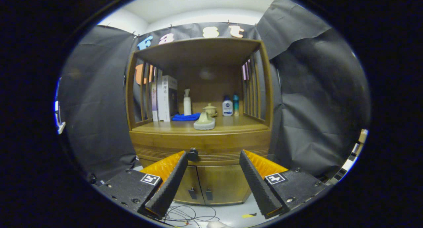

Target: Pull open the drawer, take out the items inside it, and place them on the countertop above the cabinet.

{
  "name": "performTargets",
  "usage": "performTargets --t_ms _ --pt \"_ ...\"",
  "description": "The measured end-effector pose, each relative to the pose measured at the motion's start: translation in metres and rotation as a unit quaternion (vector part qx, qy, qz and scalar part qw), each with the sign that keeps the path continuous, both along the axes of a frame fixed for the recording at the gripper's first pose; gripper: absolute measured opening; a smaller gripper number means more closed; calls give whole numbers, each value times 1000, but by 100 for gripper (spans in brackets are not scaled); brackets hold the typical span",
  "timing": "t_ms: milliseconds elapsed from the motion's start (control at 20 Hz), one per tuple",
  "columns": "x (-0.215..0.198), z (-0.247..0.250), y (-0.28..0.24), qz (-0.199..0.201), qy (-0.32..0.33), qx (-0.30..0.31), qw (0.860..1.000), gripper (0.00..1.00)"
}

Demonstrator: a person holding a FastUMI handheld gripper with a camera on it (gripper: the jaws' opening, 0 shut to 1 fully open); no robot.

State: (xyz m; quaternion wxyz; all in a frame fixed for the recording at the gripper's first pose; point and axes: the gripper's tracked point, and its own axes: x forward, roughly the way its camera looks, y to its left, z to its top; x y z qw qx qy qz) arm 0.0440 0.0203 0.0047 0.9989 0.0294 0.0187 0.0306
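Note:
A wooden cabinet [201, 140] stands ahead of me against the black cloth. Its drawer front [211, 152] is closed, with a small dark knob [193, 152] just beside my left fingertip. My gripper [214, 155] is open, fingers spread wide, nothing between them, a short way in front of the drawer. On the countertop [231, 125] above the drawer sit a pale green teapot-like piece [204, 121], a folded blue cloth [185, 117], a small lidded jar [210, 109], a white pump bottle [187, 102], two small bottles [228, 106] and upright books [163, 98].
Below the drawer are two closed cabinet doors [206, 185] with small dark handles. Slatted wooden sides and a top shelf [198, 48] enclose the countertop. Thin cables [191, 216] lie on the pale floor in front of the cabinet.

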Motion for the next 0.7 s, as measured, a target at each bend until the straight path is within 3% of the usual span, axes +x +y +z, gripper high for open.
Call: performTargets --t_ms 350,500,700 --pt "-63 6 -53 -36 -24 2 999 100" --pt "-75 0 -53 -28 -19 14 999 100" --pt "-80 3 -52 -29 -19 -19 999 100"
